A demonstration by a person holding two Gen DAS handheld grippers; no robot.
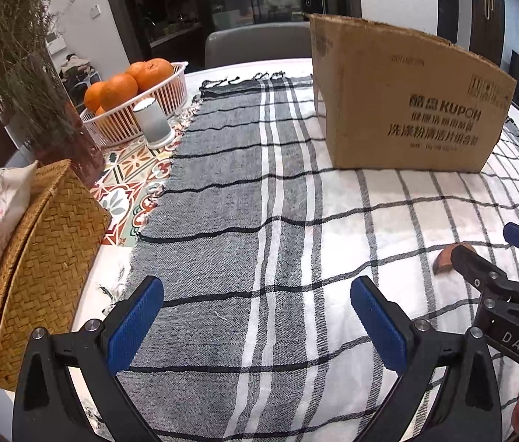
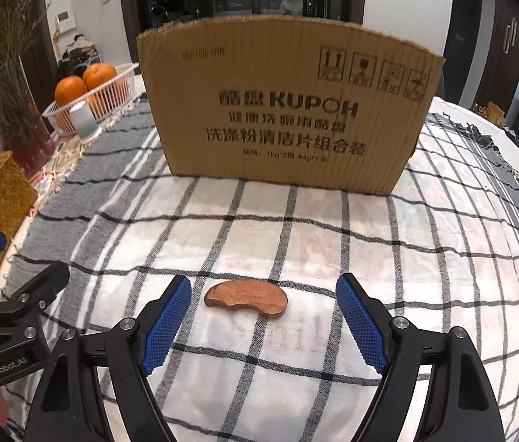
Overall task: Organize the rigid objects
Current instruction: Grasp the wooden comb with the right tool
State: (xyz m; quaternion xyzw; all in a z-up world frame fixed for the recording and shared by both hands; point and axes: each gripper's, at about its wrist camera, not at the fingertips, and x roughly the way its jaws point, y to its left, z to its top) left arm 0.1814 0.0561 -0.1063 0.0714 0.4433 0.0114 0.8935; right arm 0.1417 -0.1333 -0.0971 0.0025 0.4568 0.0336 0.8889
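Note:
A flat brown kidney-shaped wooden piece (image 2: 247, 299) lies on the checked cloth, just ahead of and between the open blue-padded fingers of my right gripper (image 2: 263, 291). The gripper is empty and not touching it. In the left wrist view the piece (image 1: 445, 258) shows at the right, partly hidden by the right gripper (image 1: 495, 250). My left gripper (image 1: 257, 294) is open and empty over the grey striped cloth. A brown cardboard box (image 2: 288, 110) stands upright behind the wooden piece; it also shows in the left wrist view (image 1: 406, 110).
A woven tissue box (image 1: 38, 258) sits at the left edge. A white basket of oranges (image 1: 137, 99), an upturned white cup (image 1: 152, 121) and a vase of dried stems (image 1: 31, 84) stand at the far left. A grey chair (image 1: 255, 42) is behind the table.

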